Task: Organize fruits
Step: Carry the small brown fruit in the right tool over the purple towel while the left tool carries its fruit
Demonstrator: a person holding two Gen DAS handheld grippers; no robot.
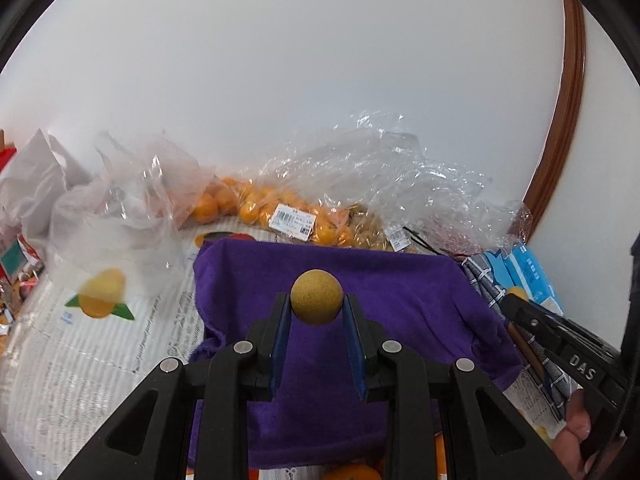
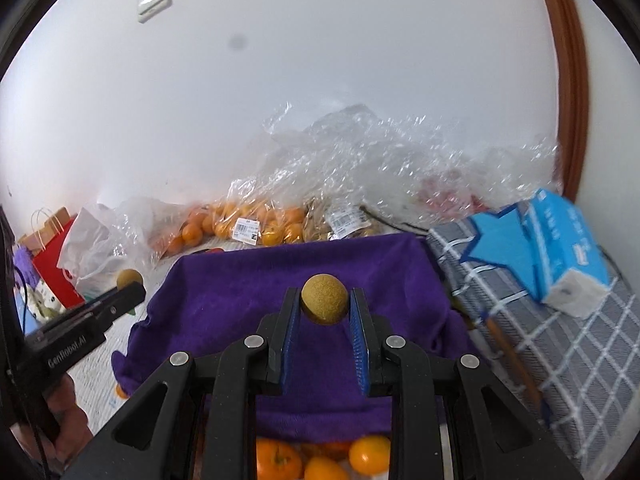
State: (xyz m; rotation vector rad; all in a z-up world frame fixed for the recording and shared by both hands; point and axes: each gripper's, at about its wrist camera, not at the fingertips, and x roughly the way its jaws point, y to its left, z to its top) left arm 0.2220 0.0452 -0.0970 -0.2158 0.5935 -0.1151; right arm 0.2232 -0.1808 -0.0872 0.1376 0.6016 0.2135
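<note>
In the left wrist view my left gripper (image 1: 317, 308) is shut on a small round tan fruit (image 1: 317, 294), held above a purple towel (image 1: 400, 300). In the right wrist view my right gripper (image 2: 325, 308) is shut on a similar tan fruit (image 2: 324, 296) over the same purple towel (image 2: 240, 300). Each view shows the other gripper at its edge: the right gripper (image 1: 514, 300) and the left gripper (image 2: 134, 286), each with a round fruit at its tip. Loose oranges (image 2: 320, 460) lie below the towel's near edge. A clear bag of oranges (image 1: 256, 204) lies against the wall.
A second clear bag of brown fruit (image 2: 320, 220) and crumpled plastic wrap (image 2: 400, 152) sit by the white wall. A blue tissue box (image 2: 560, 248) rests on a grey checked cloth (image 2: 568, 352) to the right. Paper bags (image 2: 52, 256) stand at left; newspaper (image 1: 100, 352) covers the surface.
</note>
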